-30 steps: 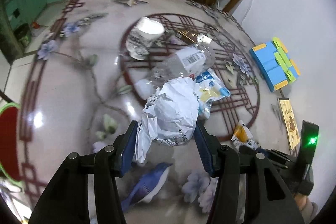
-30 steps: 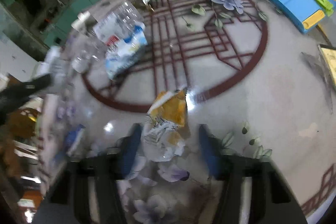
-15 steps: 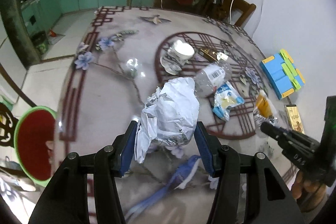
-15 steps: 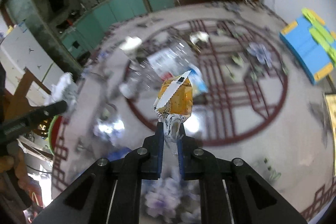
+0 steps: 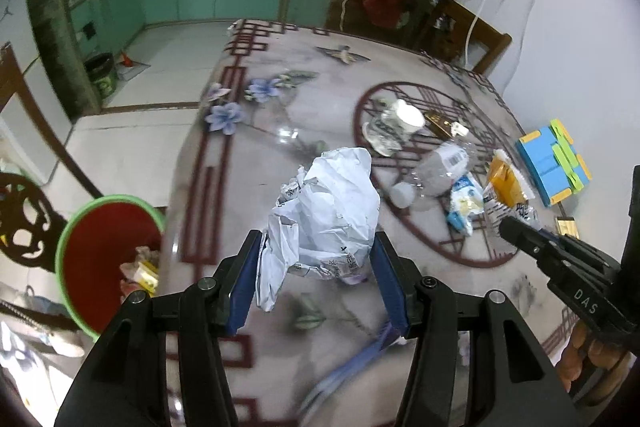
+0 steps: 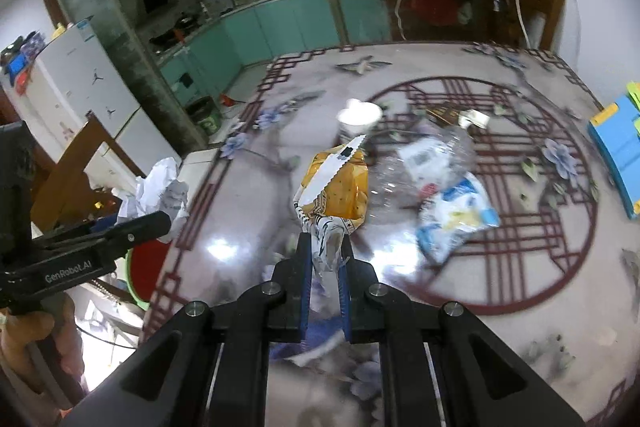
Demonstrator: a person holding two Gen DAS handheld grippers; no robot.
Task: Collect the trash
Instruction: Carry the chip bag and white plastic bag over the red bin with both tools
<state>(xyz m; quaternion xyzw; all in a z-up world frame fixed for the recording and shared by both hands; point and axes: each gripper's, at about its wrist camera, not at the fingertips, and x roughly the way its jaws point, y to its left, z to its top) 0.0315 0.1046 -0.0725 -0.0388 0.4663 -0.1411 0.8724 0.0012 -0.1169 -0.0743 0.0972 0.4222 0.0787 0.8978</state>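
Observation:
My left gripper (image 5: 318, 275) is shut on a crumpled white paper ball (image 5: 326, 215), held up over the table's left part; the paper ball (image 6: 160, 189) also shows at the left of the right wrist view. My right gripper (image 6: 325, 255) is shut on an orange snack wrapper (image 6: 338, 193), lifted above the patterned table (image 6: 520, 267). That wrapper (image 5: 506, 189) and the right gripper's fingers (image 5: 520, 233) show at the right of the left wrist view. On the table lie a clear plastic bottle (image 5: 436, 171), a blue-white packet (image 6: 456, 219) and a paper cup (image 5: 396, 125).
A red bin with a green rim (image 5: 100, 259) stands on the floor left of the table (image 5: 248, 155), with some trash inside. A blue and green block toy (image 5: 554, 163) lies at the table's right edge. A wooden chair (image 5: 476, 39) stands behind the table.
Both grippers rose and drew back from the table centre toward its left side. The right gripper closed on the orange wrapper and lifted it. The red bin came into view.

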